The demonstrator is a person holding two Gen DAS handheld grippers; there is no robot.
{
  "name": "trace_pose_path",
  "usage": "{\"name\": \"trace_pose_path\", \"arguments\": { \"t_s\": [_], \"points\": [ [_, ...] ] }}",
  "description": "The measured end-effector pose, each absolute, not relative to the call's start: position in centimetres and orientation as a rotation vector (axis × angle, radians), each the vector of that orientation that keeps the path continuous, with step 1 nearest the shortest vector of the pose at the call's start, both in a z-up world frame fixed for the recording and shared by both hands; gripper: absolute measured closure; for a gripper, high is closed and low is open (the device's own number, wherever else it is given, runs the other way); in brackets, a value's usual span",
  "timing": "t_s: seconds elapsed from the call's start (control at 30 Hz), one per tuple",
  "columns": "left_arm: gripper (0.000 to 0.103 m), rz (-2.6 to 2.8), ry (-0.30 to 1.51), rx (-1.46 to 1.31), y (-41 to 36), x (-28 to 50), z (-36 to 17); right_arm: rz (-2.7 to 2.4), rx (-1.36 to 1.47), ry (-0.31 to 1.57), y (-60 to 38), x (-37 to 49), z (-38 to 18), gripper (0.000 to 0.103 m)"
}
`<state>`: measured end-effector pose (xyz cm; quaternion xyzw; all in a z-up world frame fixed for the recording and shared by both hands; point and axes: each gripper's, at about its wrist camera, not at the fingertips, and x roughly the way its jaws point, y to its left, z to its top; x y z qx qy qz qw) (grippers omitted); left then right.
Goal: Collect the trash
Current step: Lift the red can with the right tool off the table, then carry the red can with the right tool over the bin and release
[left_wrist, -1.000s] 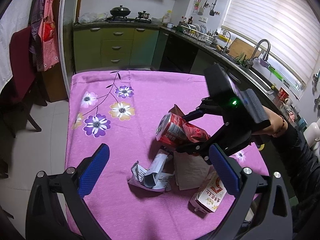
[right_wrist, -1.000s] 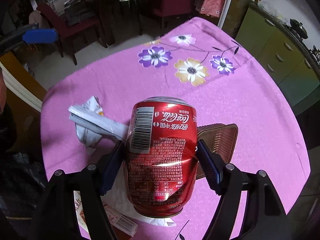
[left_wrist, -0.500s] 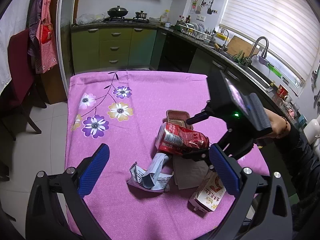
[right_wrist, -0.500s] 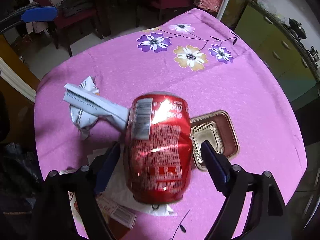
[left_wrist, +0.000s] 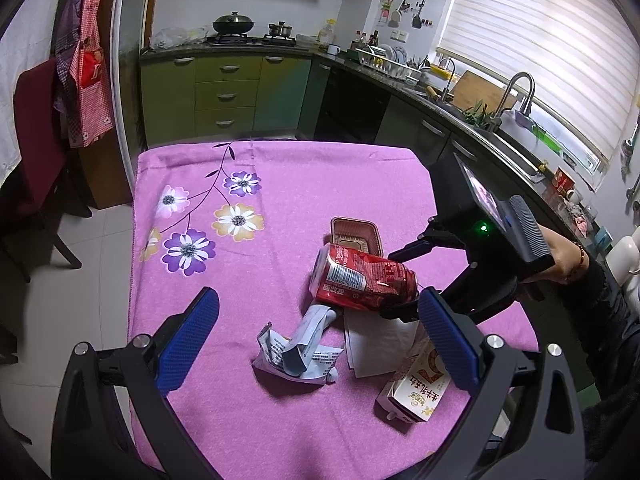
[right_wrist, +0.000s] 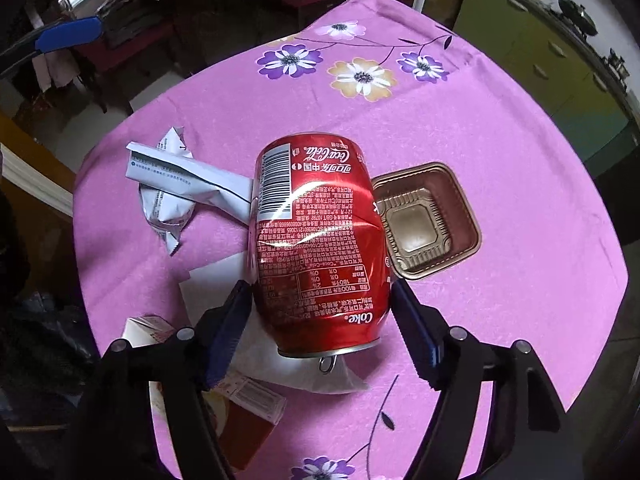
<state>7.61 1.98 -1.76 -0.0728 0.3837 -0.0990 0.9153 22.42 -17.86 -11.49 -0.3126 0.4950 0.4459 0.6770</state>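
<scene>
Right gripper [right_wrist: 320,320] points steeply down over the pink floral tabletop [right_wrist: 500,128], its blue-padded fingers [right_wrist: 228,332] either side of a dented red cola can [right_wrist: 316,236]. The jaws have just been closing with the can between them; the pads sit against the can's sides near its top rim, pull tab end toward the camera. From the left wrist view the can [left_wrist: 362,280] lies tilted, its far end resting over a crumpled white wrapper [left_wrist: 300,348] and touching a brown plastic tray [left_wrist: 356,234]. A white paper napkin [left_wrist: 376,344] lies flat under the can's near end, and a drink carton [left_wrist: 416,388] lies on its side just beside the napkin, at the tabletop's near right edge. Left gripper [left_wrist: 316,344] hangs above the near side of the tabletop, fingers [left_wrist: 188,340] spread wide, nothing between them, well apart from the trash pile. A person's hand [left_wrist: 564,258] in a dark sleeve holds the right gripper's handle. Kitchen counter and sink [left_wrist: 500,132] run behind.
</scene>
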Motion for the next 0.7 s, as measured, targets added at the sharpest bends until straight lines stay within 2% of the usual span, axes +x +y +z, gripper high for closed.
{"name": "trace_pose_path", "arguments": {
  "t_s": [0.43,0.7],
  "points": [
    [0.008,-0.205,0.794,-0.152,2.4,7.6,-1.9,1.031,-0.719,1.216,-14.1,23.1,-13.4,0.033],
    [0.008,-0.205,0.794,-0.151,2.6,7.6,-1.9,1.07,-0.57,1.209,-15.9,23.1,-10.9,0.033]
  ]
}}
